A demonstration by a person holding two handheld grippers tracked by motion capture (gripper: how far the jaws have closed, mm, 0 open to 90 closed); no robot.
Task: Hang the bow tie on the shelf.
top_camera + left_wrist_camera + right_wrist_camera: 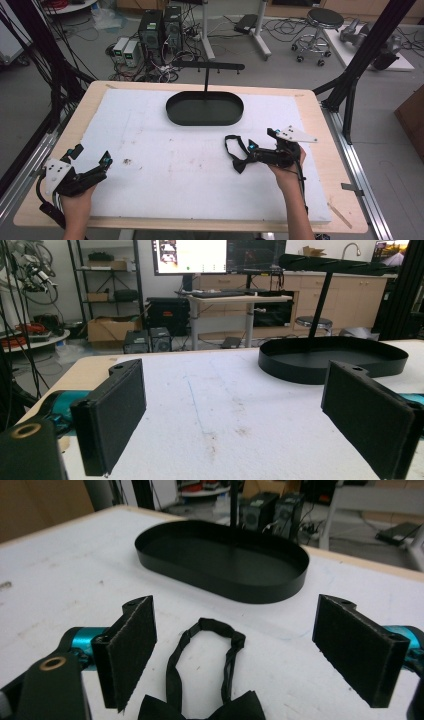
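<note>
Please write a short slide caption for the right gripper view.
Open right gripper over a black bow tie, before the oval black tray.

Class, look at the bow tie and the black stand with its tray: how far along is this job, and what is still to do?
Nothing looks done: the tray is bare and nothing hangs on the stand's bar. In hand: the right gripper sits with open jaws either side of the bow tie, which lies flat on the white mat, pads not pressing. The left gripper rests open, apart. Left: probably gripping, lifting and placing the tie at the stand.
</note>
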